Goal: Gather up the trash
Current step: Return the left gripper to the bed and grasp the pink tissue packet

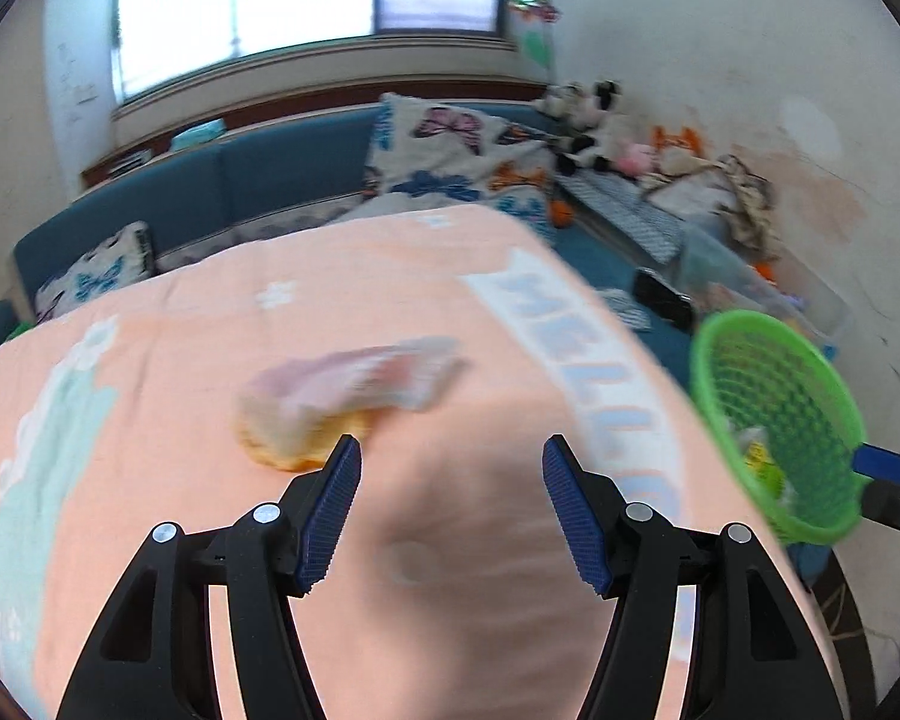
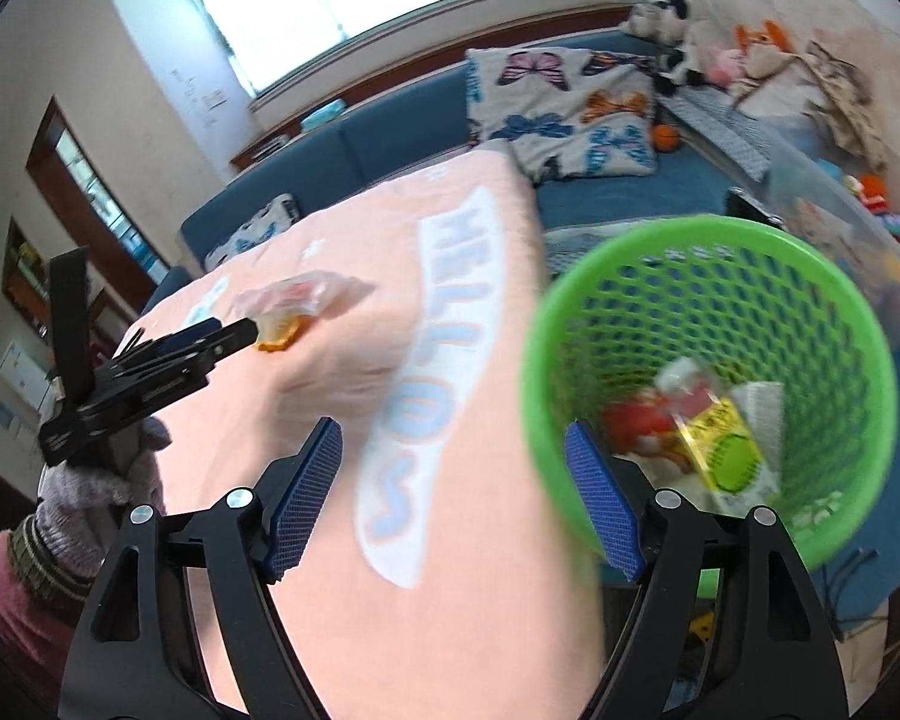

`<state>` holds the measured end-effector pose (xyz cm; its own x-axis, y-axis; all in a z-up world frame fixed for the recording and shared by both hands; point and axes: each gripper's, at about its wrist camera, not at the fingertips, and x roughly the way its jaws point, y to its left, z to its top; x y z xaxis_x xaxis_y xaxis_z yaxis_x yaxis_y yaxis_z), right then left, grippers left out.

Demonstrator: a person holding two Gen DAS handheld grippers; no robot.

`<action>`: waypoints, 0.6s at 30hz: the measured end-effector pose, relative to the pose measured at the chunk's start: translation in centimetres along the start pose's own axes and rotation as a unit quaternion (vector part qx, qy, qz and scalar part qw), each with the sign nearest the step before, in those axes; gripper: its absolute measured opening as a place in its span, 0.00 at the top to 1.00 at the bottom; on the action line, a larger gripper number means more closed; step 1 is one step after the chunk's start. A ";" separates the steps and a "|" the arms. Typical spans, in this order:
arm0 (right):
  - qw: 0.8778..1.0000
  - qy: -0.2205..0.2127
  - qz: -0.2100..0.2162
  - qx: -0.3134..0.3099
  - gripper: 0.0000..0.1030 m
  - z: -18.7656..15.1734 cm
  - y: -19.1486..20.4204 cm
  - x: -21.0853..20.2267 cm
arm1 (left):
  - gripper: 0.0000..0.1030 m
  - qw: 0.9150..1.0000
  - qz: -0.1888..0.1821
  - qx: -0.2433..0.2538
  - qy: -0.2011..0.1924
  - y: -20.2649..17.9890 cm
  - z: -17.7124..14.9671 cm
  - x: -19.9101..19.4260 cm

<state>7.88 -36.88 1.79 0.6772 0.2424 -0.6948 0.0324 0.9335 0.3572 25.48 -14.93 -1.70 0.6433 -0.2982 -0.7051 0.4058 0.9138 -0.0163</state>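
On the peach "HELLO" blanket [image 1: 168, 360], left of its middle, lies the task's thing: a crumpled clear plastic wrapper [image 1: 342, 396] with pink and orange-yellow print, blurred in both views, lying flat and apart from all else on the cloth. Left gripper [image 1: 450, 510]: spread wide and holding nothing, just short of the wrapper, its left finger close against the orange end; the right wrist view shows it side-on, low over the cloth, tips almost at the wrapper [image 2: 294, 312]. Whether a tip already touches cannot be told.

Right of the blanket's lettered edge, and off it, hangs the green mesh basket [image 1: 774, 420]. Right gripper [image 2: 453, 492]: jaws standing apart, the right pad at the basket's near rim [image 2: 546, 408]; the wall looks to pass between the fingers, but the pictures leave it uncertain whether they pinch it. Inside lie wrappers already gathered, red and yellow-green [image 2: 702, 438].

Likely faults, as judgement: thin film on soft cloth may slide ahead of the closing pads, or the pads may pinch a fold of blanket with it and drag the cloth; a light wrapper held by one corner may slip out on the way across; a tilted basket, mouth toward the camera, may spill what it holds.
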 end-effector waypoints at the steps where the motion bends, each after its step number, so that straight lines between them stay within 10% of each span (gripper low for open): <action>1: 1.000 0.002 0.004 -0.003 0.26 0.2 0.5 0.4 | 0.37 1.000 0.002 -0.003 0.002 0.9 0.0 0.2; 18: 0.998 0.049 0.026 -0.027 0.25 2.1 4.5 7.5 | 0.36 0.997 0.032 0.059 0.035 5.8 1.7 6.7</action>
<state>14.63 -31.44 -0.46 0.6012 0.3124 -0.7355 -0.0424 0.9316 0.3610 33.28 -12.15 -5.32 0.6249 -0.2175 -0.7498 0.4425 0.8899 0.1106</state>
